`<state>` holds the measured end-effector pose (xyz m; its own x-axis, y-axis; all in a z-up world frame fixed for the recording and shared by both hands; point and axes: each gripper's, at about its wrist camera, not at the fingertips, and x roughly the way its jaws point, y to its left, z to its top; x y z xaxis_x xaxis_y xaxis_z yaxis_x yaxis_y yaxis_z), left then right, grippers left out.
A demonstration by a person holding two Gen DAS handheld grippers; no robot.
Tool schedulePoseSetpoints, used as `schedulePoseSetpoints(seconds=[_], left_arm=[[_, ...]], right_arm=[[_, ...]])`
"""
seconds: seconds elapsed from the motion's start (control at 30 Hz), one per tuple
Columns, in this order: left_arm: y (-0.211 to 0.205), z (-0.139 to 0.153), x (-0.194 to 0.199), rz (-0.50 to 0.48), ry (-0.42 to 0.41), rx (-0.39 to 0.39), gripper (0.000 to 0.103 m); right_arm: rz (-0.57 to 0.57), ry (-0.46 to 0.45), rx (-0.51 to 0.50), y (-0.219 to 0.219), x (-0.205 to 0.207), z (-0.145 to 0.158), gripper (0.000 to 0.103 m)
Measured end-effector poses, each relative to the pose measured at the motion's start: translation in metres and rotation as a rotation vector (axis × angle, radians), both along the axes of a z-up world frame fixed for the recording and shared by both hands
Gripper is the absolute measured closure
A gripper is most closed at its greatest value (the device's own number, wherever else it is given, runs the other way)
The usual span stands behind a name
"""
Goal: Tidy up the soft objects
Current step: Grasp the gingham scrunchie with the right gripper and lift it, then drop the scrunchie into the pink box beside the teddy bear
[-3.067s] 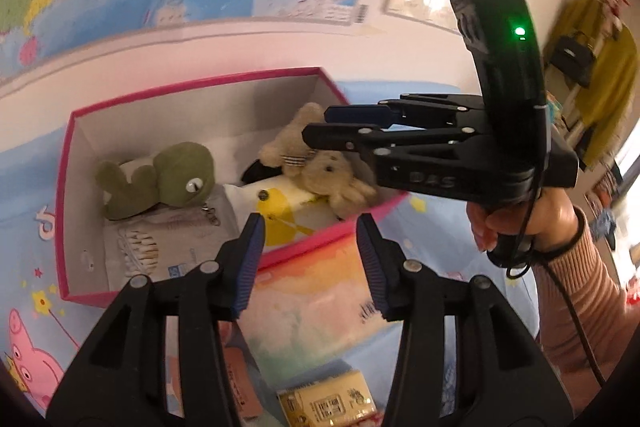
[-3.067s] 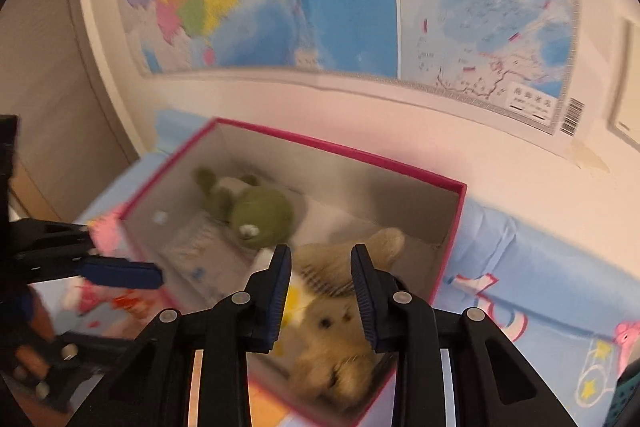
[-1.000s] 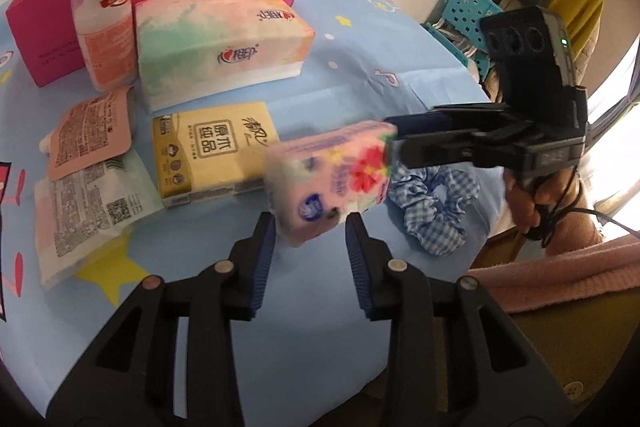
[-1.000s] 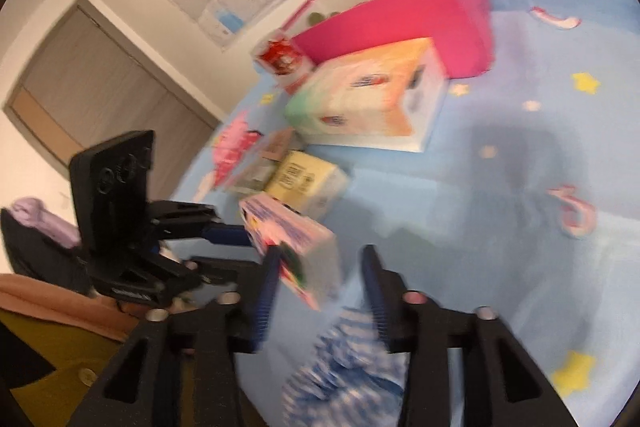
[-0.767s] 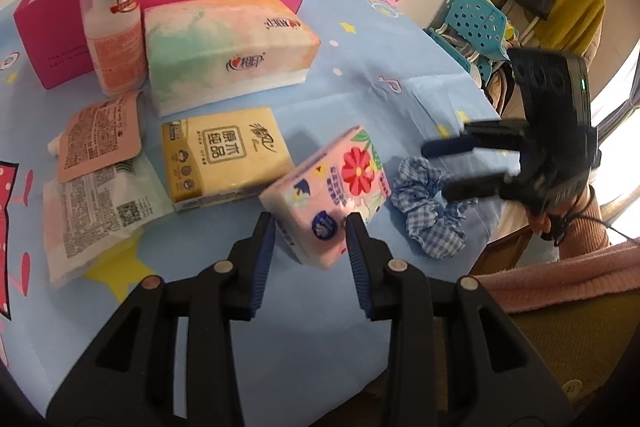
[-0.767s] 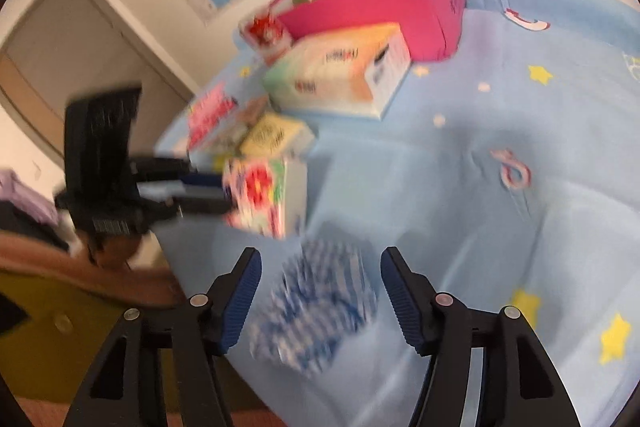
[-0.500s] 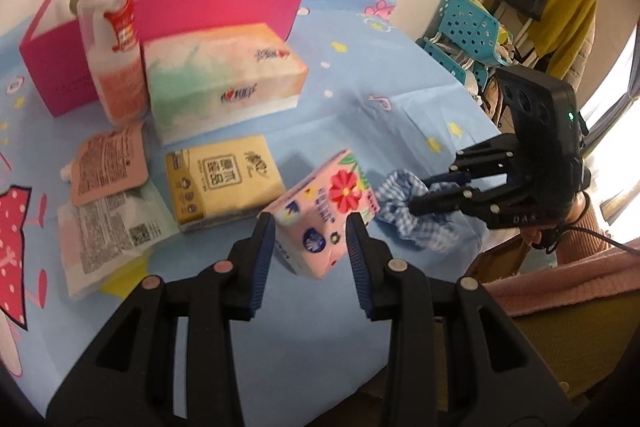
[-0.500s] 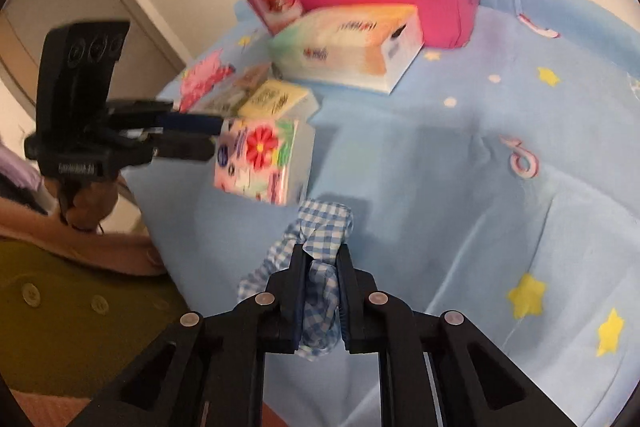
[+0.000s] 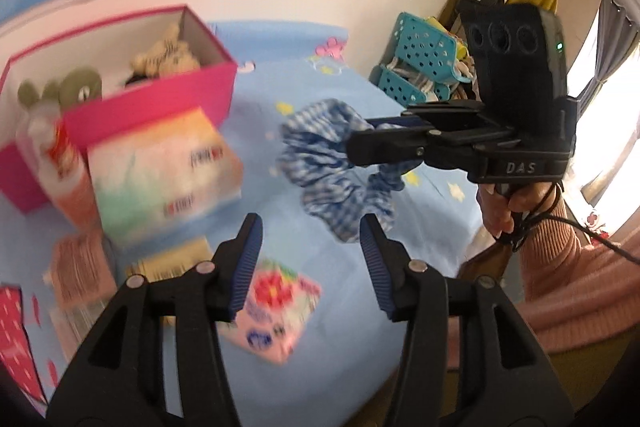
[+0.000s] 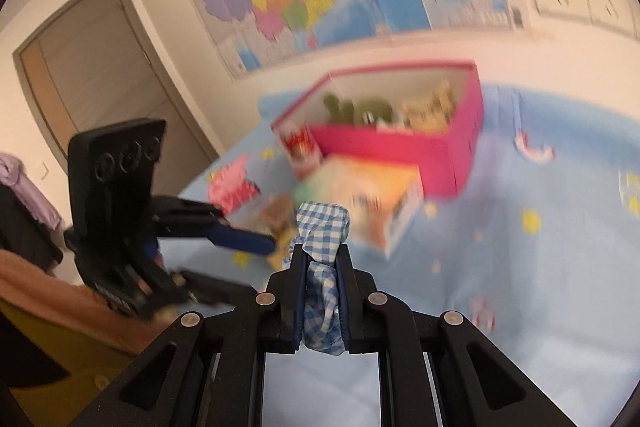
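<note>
At nine o'clock the pink box [image 9: 152,99] holds plush toys. The left tongs [image 9: 308,259] are opening, empty, above the floral tissue pack [image 9: 276,311] on the surface [image 9: 280,367]. At two o'clock, the right tongs [image 10: 320,291] clamp the checked scrunchie [image 9: 332,163] aloft.

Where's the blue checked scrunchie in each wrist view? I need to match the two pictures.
Left wrist: blue checked scrunchie hangs mid-frame, clamped in the right gripper reaching in from the right, above the blue cloth.
Right wrist: scrunchie sits bottom centre, pinched between the gripper's own fingers.
Shared landmark: pink box holding plush toys, behind the scrunchie in both.
</note>
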<state>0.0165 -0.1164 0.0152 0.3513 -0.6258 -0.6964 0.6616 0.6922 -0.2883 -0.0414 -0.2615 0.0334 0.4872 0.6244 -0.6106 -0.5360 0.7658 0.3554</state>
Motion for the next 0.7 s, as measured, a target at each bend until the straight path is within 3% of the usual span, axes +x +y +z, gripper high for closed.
schedulePoseSetpoints(seconds=[0.43, 0.7], left_arm=[[-0.004, 0.044, 0.103, 0.152, -0.069, 0.04, 0.059], [-0.005, 0.037, 0.155, 0.246, -0.044, 0.121, 0.061]], right_arm=[[-0.02, -0.094, 0.049, 0.017, 0.114, 0.04, 0.089], [-0.083, -0.026, 0.052, 0.018, 0.173, 0.019, 0.083]])
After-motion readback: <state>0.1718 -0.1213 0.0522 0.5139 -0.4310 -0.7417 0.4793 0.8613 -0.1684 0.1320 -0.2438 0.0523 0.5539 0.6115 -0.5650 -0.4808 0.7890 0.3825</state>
